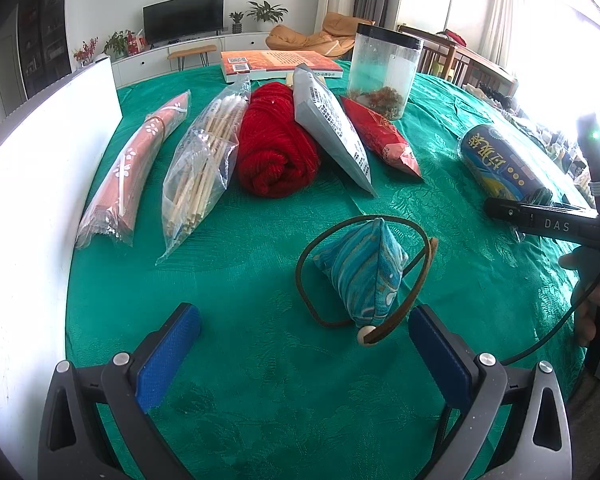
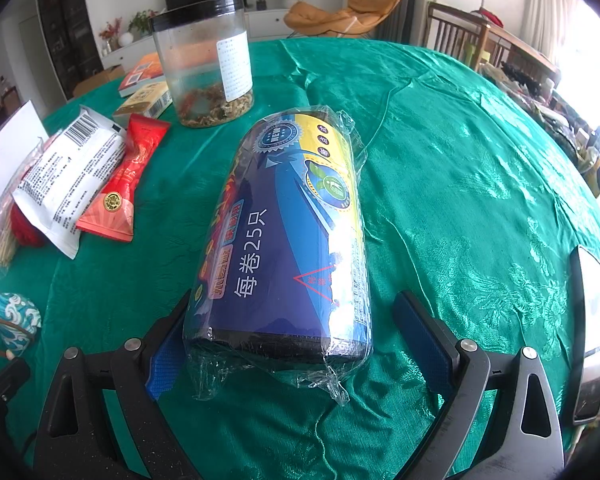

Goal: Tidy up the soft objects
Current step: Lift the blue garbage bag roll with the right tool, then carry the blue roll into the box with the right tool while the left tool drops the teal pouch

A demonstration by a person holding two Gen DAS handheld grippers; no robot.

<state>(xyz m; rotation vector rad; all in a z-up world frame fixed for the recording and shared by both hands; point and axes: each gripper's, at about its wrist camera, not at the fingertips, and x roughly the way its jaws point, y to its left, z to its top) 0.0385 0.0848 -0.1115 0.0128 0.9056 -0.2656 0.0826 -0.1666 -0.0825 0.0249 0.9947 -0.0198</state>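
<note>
Clear jar (image 2: 205,60), black-lidded, holds dried bits (image 2: 216,106) at its bottom.

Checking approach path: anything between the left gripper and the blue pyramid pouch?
Nothing visible blocks it. The left gripper is open, with only bare green tablecloth ahead of the blue patterned pouch. The pouch's brown cord loops around it, its bead end lying nearest the gripper.

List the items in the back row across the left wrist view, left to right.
Pink rolled mat in plastic → bag of wooden sticks → red yarn → grey packet → red packet → clear jar → blue wrapped roll.
</note>
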